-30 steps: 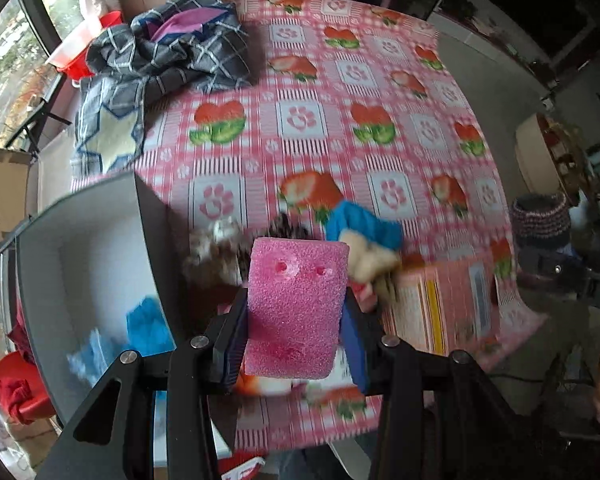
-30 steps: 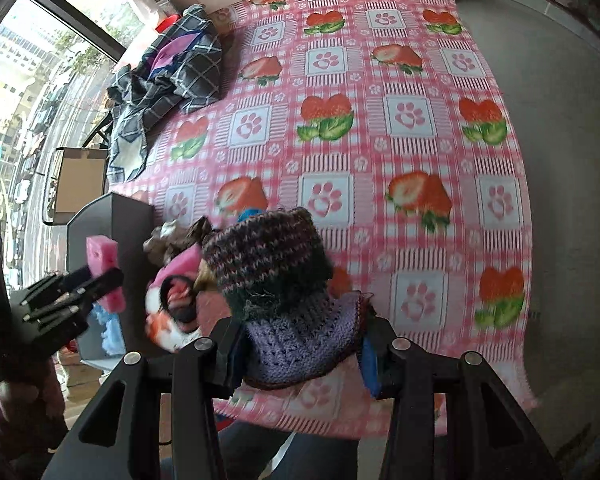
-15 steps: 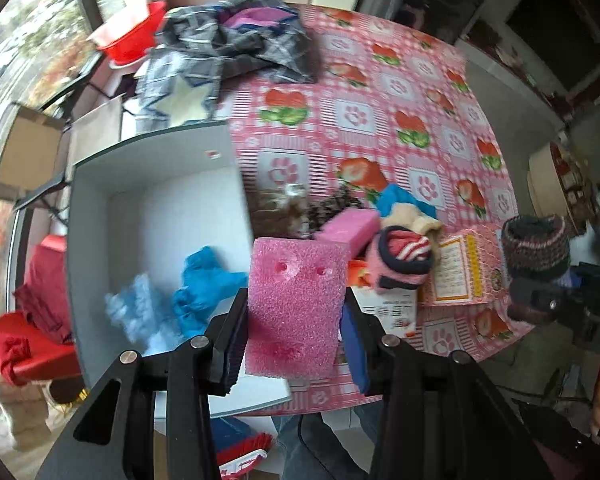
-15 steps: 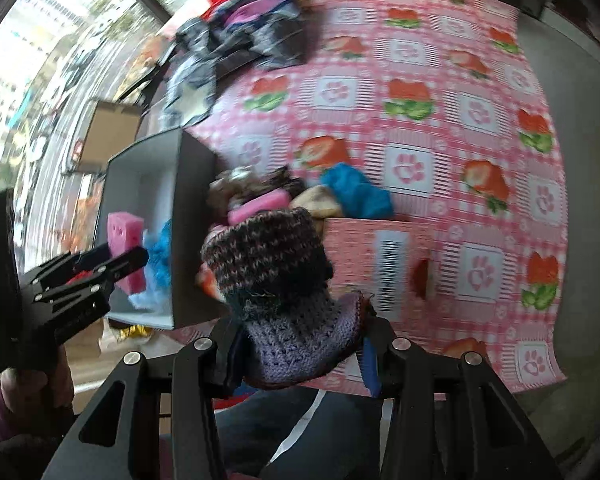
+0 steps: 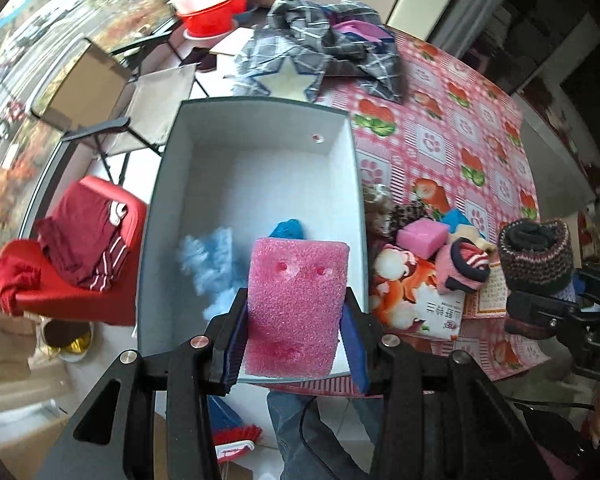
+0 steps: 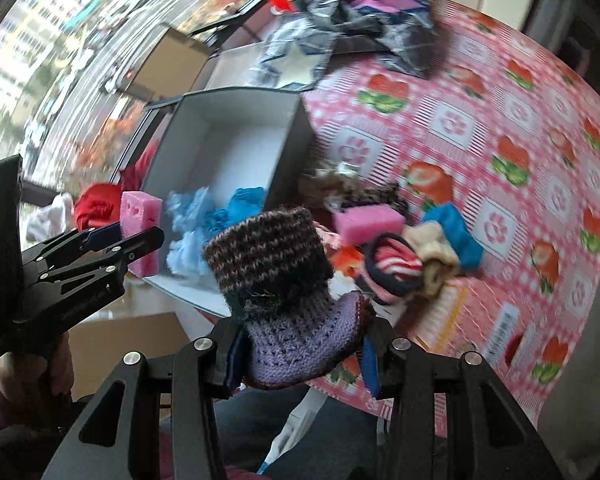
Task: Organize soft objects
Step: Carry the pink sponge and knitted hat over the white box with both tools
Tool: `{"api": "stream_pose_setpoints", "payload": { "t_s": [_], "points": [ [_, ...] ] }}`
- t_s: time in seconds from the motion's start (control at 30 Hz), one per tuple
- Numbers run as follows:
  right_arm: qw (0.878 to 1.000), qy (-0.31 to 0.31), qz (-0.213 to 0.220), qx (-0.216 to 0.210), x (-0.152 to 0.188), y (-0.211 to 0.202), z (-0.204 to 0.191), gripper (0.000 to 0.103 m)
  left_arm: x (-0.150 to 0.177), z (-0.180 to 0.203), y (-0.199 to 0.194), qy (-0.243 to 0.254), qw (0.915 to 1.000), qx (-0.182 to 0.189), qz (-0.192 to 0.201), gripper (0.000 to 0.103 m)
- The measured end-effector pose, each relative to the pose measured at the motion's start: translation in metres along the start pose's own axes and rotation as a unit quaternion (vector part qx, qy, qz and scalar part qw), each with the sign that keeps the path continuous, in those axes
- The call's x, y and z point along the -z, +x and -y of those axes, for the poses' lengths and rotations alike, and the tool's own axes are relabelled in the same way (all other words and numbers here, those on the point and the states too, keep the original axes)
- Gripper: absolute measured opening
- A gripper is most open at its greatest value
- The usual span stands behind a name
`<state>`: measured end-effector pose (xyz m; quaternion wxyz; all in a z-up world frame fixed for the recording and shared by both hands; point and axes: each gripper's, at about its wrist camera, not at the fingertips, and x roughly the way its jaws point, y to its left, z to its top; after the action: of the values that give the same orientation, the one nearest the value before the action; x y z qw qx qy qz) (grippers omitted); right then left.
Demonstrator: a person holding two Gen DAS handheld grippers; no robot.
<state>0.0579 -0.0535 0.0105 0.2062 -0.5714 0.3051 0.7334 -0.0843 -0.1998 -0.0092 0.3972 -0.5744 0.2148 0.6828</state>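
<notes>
Pink-checked table point(image 5: 440, 148) at right; my left gripper point(image 5: 296, 344) clamps a sponge point(image 5: 296, 300) above the box point(image 5: 256, 184) at centre frame to drop it in, while my right gripper point(image 6: 300, 356) clamps a knit bootie point(image 6: 284, 300) for the same box.

The desk point(image 5: 440, 148), under a pink strawberry-and-paw cloth, carries an open grey box point(image 5: 354, 184) at its edge, crumpled plaid fabric point(image 5: 340, 48) farther back, and a heap of soft items point(image 5: 432, 240) beside the box.

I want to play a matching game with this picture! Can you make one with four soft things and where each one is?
Things:
1. pink sponge
2. knitted bootie
3. blue fluffy cloth
4. plaid shirt

Places:
A. lying inside the grey box
B. held in the left gripper
C. far end of the table
D. held in the right gripper

Pairs: 1-B, 2-D, 3-A, 4-C
</notes>
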Motion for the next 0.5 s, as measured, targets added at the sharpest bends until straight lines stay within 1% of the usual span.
{"api": "stream_pose_setpoints", "payload": {
  "t_s": [0.23, 0.5],
  "points": [
    [0.998, -0.06, -0.012, 0.002, -0.021, 0.011, -0.036, 0.047, 0.005, -0.017, 0.003, -0.03, 0.9996, -0.002, -0.003, 0.046],
    [0.995, -0.1, -0.023, 0.002, -0.04, 0.024, -0.065, 0.047, 0.003, -0.035, 0.012, -0.054, 0.9985, -0.01, -0.006, 0.046]
  ]
}}
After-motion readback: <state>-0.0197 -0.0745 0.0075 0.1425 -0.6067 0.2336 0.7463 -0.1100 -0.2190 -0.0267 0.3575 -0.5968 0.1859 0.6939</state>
